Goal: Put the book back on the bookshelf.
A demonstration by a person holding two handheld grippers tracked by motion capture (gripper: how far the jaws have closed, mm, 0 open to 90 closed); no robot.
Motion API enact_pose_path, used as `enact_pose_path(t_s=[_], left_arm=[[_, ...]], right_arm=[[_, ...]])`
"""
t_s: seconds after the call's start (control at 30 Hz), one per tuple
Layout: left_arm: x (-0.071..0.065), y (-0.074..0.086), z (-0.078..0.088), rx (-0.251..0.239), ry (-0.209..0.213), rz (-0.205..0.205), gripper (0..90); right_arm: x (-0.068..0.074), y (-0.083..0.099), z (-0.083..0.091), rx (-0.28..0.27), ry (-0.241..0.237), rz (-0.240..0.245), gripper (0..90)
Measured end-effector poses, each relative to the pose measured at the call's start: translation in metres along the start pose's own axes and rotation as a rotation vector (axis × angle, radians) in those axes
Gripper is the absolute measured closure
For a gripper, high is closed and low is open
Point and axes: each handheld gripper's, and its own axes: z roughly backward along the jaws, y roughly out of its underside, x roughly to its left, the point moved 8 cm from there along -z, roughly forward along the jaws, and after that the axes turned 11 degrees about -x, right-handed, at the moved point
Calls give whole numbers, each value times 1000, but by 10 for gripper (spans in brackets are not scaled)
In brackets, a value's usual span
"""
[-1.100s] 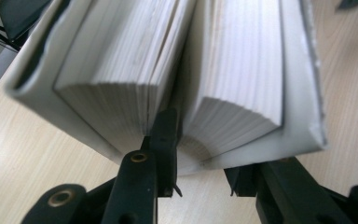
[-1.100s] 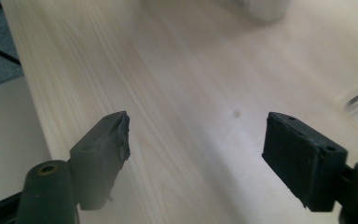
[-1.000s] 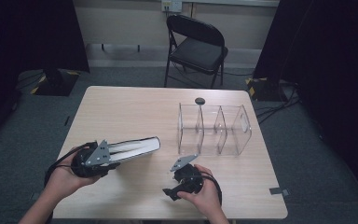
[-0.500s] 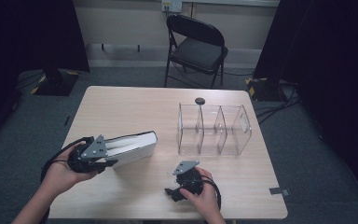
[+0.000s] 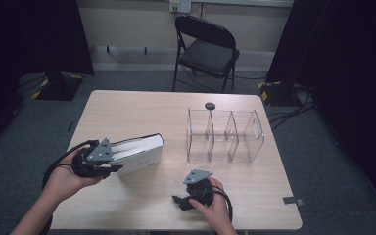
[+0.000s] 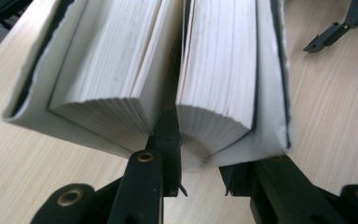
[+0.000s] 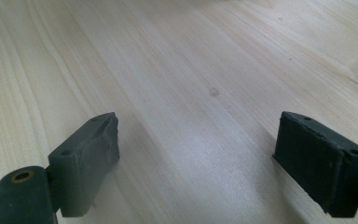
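The left gripper [image 5: 108, 157] is clamped on a thick white book [image 5: 138, 152]. In the left gripper view one jaw sits between the pages and the other against the outside of the cover, so roughly half of the book [image 6: 223, 79] is pinched between them. The book lies near the table's [image 5: 137, 107] left edge, about midway between its near and far edges, with its far end pointing toward a clear divided box [image 5: 224, 136]. That box stands on the right half of the table, well apart from the book, and a small dark round thing [image 5: 209, 105] sits just behind it.

The right gripper [image 5: 192, 192] is low over the table near the near edge. Its jaws have just been opening and now stand wide apart with nothing between them, bare wood [image 7: 182, 93] showing in the gap.
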Motion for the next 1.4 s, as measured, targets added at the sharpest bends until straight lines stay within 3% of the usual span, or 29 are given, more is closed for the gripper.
enact_pose_path(t_s=[0.33, 0.7, 0.83, 0.97, 1.13, 1.17, 1.23, 1.3, 1.4], left_arm=[[9, -1, 0, -7, 1, 54, 718], [13, -4, 1, 13, -24, 53, 699], [16, -6, 0, 15, -41, 71, 654], [19, -7, -3, 57, -78, 68, 628], [21, -9, -2, 102, -59, 39, 649], [20, -10, -3, 98, -62, 54, 649], [21, -11, -3, 125, -61, 49, 647], [23, -11, -1, 184, -53, 18, 648], [22, -13, -1, 206, -32, 29, 688]], right_arm=[[0, 0, 0, 0, 0, 0, 127], [0, 0, 0, 1, 1, -3, 127], [0, 0, 0, 4, 4, -8, 127], [0, 0, 0, 4, 6, -9, 127], [0, 0, 0, 4, 6, -9, 127], [0, 0, 0, 4, 5, -9, 127], [0, 0, -1, 4, 5, -8, 127], [0, 0, -1, 5, 5, -11, 127], [0, 0, -1, 4, 5, -10, 127]])
